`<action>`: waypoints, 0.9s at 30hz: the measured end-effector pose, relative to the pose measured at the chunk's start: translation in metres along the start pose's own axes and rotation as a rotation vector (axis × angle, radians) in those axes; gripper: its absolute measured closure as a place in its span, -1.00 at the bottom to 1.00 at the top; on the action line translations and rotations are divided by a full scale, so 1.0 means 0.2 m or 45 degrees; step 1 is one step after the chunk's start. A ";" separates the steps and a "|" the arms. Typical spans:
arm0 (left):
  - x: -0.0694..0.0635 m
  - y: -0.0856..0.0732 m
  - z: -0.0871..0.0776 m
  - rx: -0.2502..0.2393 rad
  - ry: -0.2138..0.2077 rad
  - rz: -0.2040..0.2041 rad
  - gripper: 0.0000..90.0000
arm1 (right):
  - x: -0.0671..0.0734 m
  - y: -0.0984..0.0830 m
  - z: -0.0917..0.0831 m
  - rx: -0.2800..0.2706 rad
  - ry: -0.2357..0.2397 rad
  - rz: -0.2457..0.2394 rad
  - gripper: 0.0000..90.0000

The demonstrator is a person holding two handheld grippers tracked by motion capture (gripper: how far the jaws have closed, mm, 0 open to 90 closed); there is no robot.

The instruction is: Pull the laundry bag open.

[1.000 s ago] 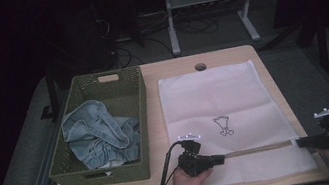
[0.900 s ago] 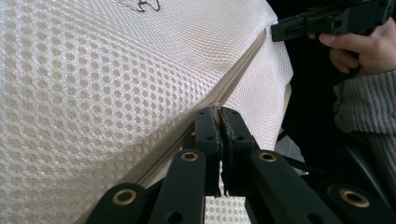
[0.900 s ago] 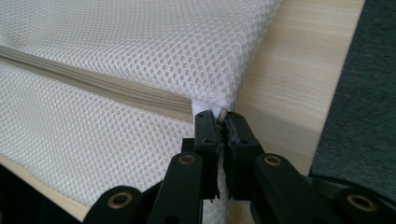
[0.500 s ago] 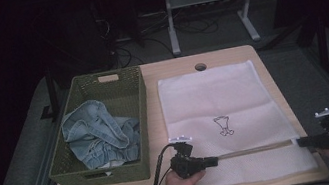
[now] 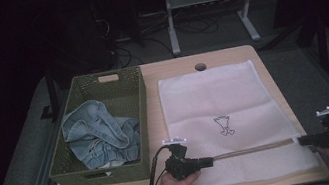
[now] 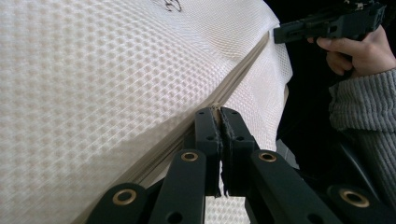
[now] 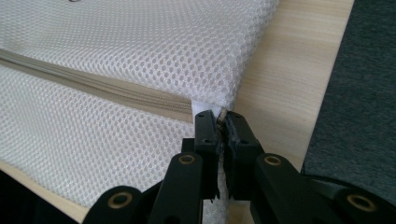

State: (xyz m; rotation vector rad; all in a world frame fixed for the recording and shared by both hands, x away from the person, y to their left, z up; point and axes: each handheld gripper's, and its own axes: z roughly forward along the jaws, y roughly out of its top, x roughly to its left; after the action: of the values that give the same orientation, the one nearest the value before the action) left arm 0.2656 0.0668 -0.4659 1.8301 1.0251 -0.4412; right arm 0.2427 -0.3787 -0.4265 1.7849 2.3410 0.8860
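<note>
a white mesh bag (image 5: 230, 117) lies flat on the tabletop (image 5: 247, 53), just to the right of a green basket (image 5: 100, 83) with blue jeans (image 5: 99, 136) in it. a zipper (image 5: 253, 149) runs across the bag near the person's edge.

the left tongs (image 5: 207, 161) are clenched on something small at the zipper line, most likely the zipper pull, though it is too small to tell for sure. in the left gripper view the jaws (image 6: 219, 116) sit tight together right on the zipper. the right tongs (image 5: 303, 140) are clenched on the little white tab at the bag's right end, by the end of the zipper (image 7: 93, 88).

it looks like the zipper is being worked along the bag, with one end held still. the left tongs are far over at the left end, so the zipper part looks nearly done. the jeans are not in the bag yet, so i think that part is left.
</note>
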 end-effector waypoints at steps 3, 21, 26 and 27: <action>0.02 -0.01 -0.03 -0.014 0.006 -0.015 0.94 | 0.00 0.01 -0.01 -0.001 -0.007 -0.009 0.88; 0.04 -0.08 -0.20 -0.074 0.048 -0.001 0.94 | 0.00 0.03 -0.06 0.035 -0.051 -0.024 0.88; 0.05 -0.09 -0.23 -0.082 0.063 0.012 0.94 | -0.01 0.04 -0.06 0.046 -0.048 -0.019 0.88; 0.05 -0.09 -0.23 -0.084 0.067 0.011 0.94 | -0.01 0.04 -0.06 0.049 -0.045 -0.017 0.88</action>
State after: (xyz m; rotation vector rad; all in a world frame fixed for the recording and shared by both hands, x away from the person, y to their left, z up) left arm 0.2512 0.1147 -0.4604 1.7950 1.0548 -0.3516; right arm 0.2462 -0.3847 -0.4125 1.7812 2.3615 0.8065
